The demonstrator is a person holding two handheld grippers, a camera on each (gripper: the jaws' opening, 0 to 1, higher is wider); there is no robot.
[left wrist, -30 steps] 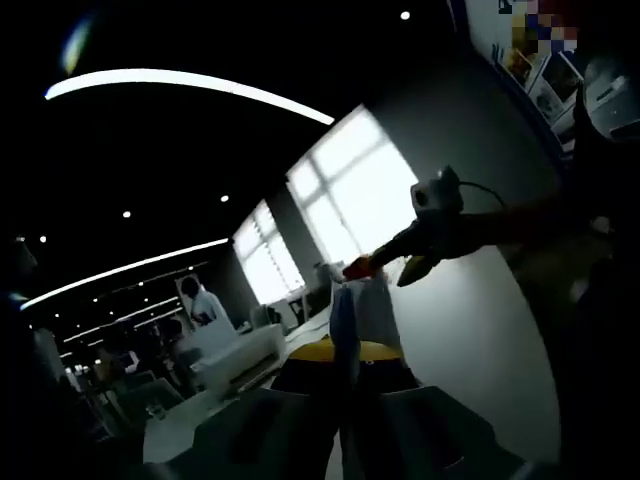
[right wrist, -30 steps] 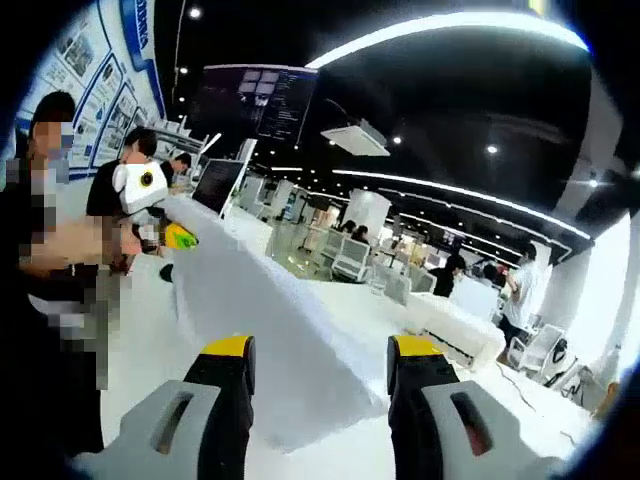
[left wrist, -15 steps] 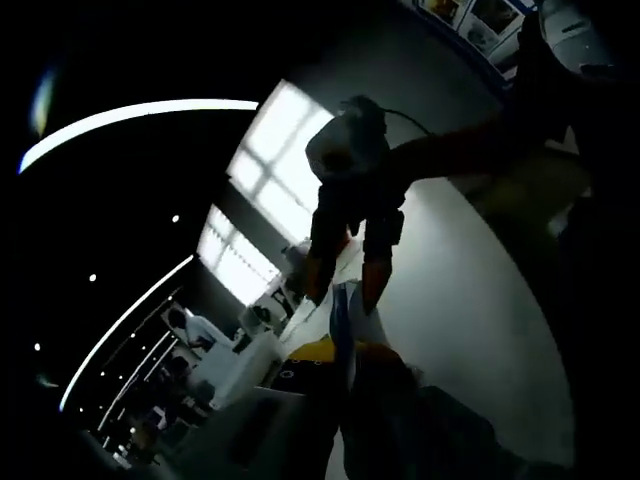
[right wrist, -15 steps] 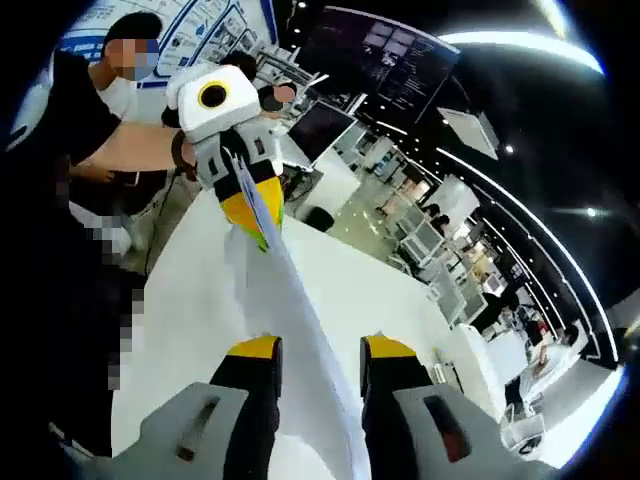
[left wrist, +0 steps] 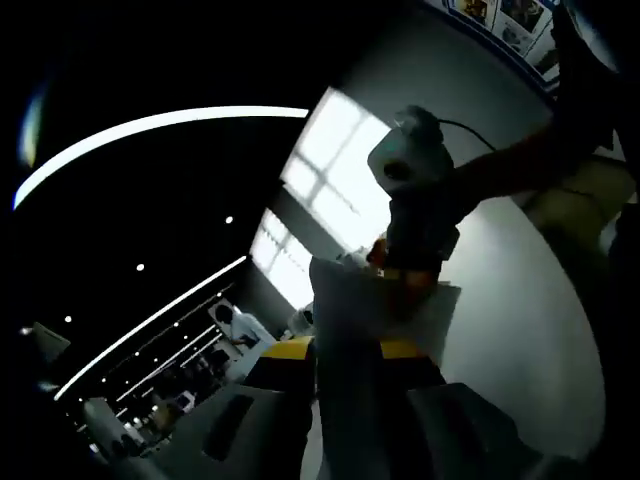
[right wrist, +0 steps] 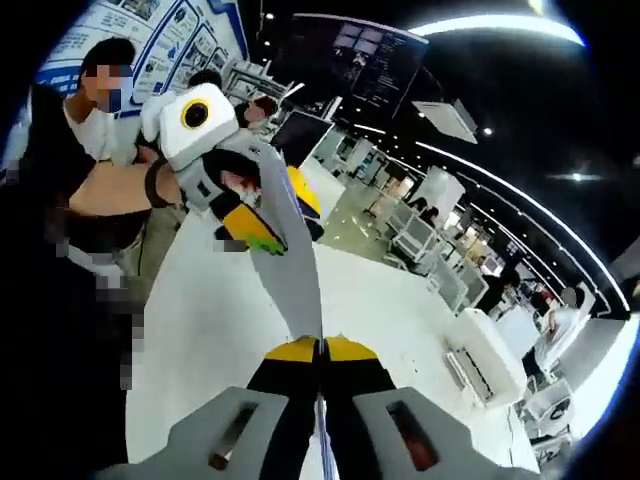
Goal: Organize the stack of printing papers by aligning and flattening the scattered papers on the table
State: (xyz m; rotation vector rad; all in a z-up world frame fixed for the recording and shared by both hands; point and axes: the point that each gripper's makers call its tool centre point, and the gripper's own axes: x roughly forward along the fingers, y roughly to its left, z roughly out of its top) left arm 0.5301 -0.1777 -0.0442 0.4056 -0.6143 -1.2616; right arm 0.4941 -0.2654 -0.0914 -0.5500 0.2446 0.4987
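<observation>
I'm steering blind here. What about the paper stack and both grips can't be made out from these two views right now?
- Left gripper view: backlit by the windows, so the paper stack is a dim shape; sheet alignment unreadable.
- Left gripper: the paper covers the gap between its jaws.
- Right gripper view: right gripper pinches the stack edge-on; its face is hidden.
- Table: the stack and gripper bodies block parts; loose sheets cannot be ruled out.

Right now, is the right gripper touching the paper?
Touching. In the right gripper view, the right gripper has its yellow-tipped jaws pressed together on the lower edge of the paper stack, with no gap visible.
</observation>
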